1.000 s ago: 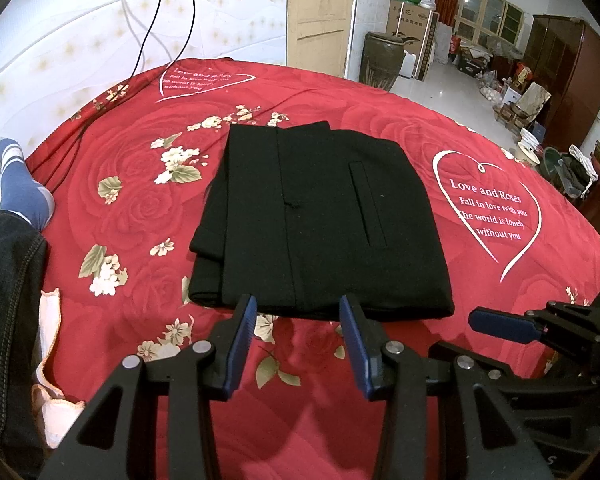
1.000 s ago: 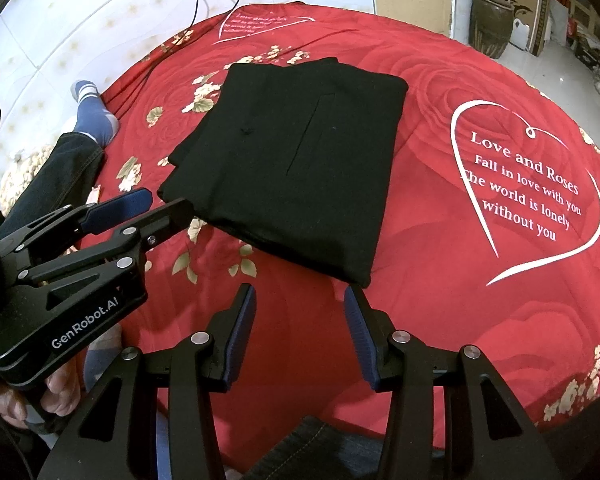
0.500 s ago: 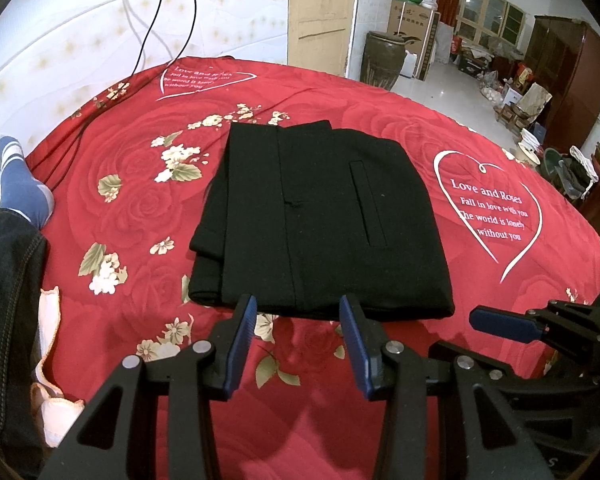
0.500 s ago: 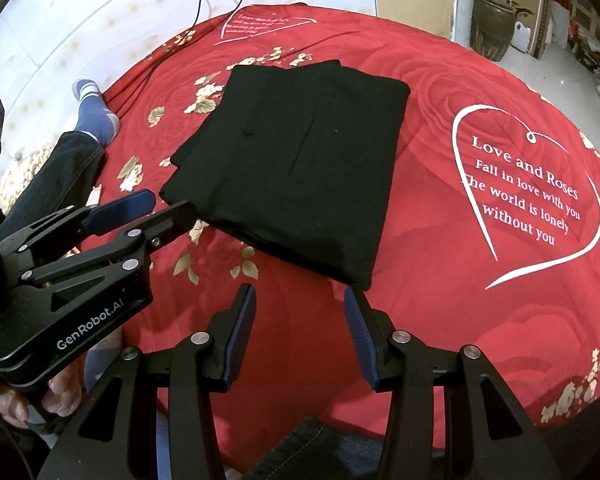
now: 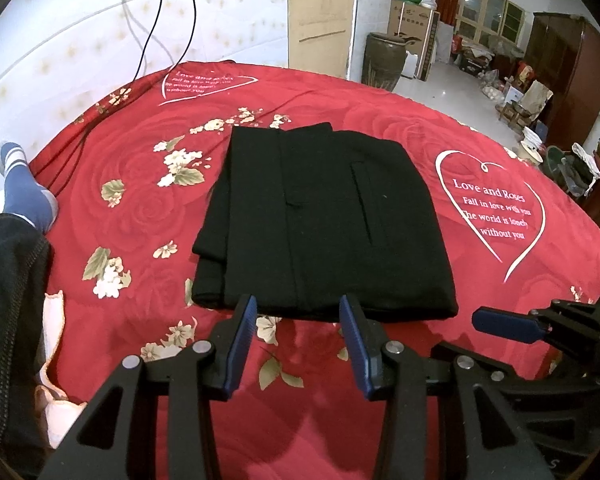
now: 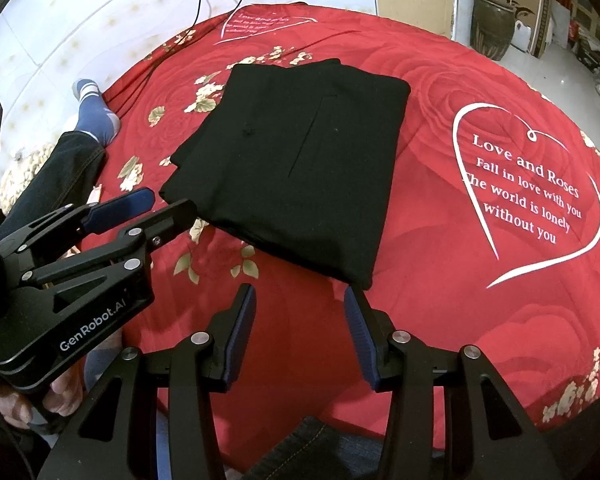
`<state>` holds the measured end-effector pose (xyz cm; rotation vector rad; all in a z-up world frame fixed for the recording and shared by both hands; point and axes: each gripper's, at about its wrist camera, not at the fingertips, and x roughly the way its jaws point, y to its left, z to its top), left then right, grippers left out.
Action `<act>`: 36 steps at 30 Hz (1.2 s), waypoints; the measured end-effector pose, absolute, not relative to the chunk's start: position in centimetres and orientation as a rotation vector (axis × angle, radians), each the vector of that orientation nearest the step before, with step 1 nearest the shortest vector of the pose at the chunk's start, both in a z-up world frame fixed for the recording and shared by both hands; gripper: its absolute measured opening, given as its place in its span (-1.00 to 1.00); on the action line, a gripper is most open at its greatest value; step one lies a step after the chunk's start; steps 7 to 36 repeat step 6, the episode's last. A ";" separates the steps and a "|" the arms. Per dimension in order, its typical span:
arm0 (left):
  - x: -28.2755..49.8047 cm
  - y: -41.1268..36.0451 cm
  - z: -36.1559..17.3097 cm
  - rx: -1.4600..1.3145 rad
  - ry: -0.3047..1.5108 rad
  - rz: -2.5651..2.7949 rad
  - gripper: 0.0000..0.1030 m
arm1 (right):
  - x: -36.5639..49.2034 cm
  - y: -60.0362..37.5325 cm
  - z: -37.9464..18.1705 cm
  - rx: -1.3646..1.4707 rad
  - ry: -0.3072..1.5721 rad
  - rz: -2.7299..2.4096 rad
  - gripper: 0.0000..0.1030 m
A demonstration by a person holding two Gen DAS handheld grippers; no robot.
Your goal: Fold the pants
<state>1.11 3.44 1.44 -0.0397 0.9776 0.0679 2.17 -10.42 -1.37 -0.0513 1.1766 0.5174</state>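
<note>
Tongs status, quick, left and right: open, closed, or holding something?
Left tongs: open, empty, just short of the folded black pants.
Right tongs: open, empty, near the pants' corner.

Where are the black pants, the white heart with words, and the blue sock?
black pants (image 5: 324, 220): left wrist view, middle of the folded top.
white heart (image 6: 528, 184): right wrist view, its lettering.
blue sock (image 5: 22, 188): left wrist view, the heel.
</note>
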 end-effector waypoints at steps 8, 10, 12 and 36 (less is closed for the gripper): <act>1.1 3.4 1.6 -0.039 0.977 0.073 -0.11 | 2.1 -10.4 -1.4 -0.053 1.177 0.518 -0.10; 1.1 3.4 1.6 -0.039 0.977 0.073 -0.11 | 2.1 -10.4 -1.4 -0.053 1.177 0.518 -0.10; 1.1 3.4 1.6 -0.039 0.977 0.073 -0.11 | 2.1 -10.4 -1.4 -0.053 1.177 0.518 -0.10; 1.1 3.4 1.6 -0.039 0.977 0.073 -0.11 | 2.1 -10.4 -1.4 -0.053 1.177 0.518 -0.10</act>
